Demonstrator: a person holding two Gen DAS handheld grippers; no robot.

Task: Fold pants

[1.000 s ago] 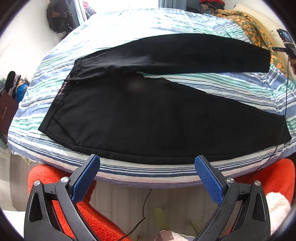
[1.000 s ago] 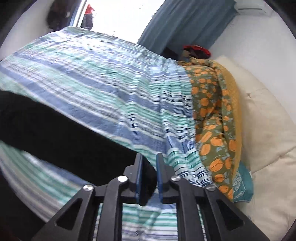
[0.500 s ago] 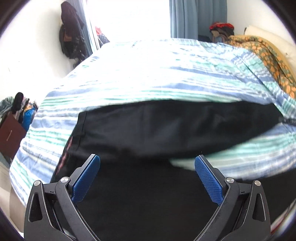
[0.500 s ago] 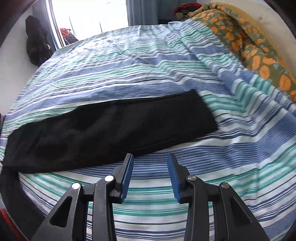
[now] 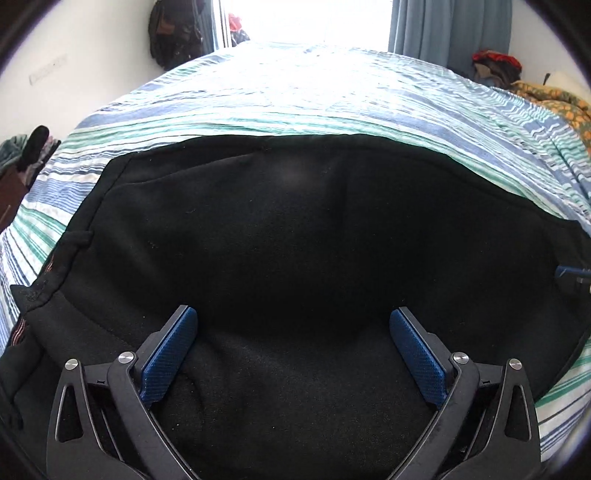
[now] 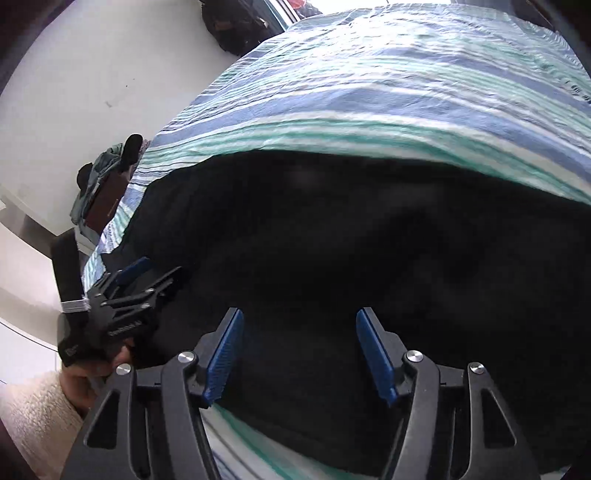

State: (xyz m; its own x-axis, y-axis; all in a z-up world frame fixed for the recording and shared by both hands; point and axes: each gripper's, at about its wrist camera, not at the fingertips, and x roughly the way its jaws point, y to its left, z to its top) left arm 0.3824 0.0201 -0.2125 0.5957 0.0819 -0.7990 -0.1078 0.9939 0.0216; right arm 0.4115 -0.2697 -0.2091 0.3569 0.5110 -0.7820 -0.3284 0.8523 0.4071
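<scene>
The black pants (image 5: pixel 280 236) lie flat on the striped bed, filling the lower half of both views; the waistband (image 5: pixel 48 269) is at the left. My left gripper (image 5: pixel 293 347) is open, low over the fabric near the seat, holding nothing. My right gripper (image 6: pixel 299 350) is open, low over the black fabric (image 6: pixel 369 236) further along the legs. The left gripper (image 6: pixel 127 291) also shows at the left of the right wrist view, held in a hand. A blue fingertip of the right gripper (image 5: pixel 565 272) peeks in at the right edge of the left wrist view.
The blue, green and white striped bedsheet (image 5: pixel 332 99) stretches beyond the pants toward a bright window. An orange-patterned blanket (image 5: pixel 554 103) lies at the far right. Dark bags hang on the wall (image 5: pixel 173 33). Clothes are piled beside the bed's left side (image 6: pixel 99 181).
Both grippers have dropped close over the pants. The right gripper let go of the leg cuff, opened wider and moved left toward the left gripper. The two legs now appear laid together.
</scene>
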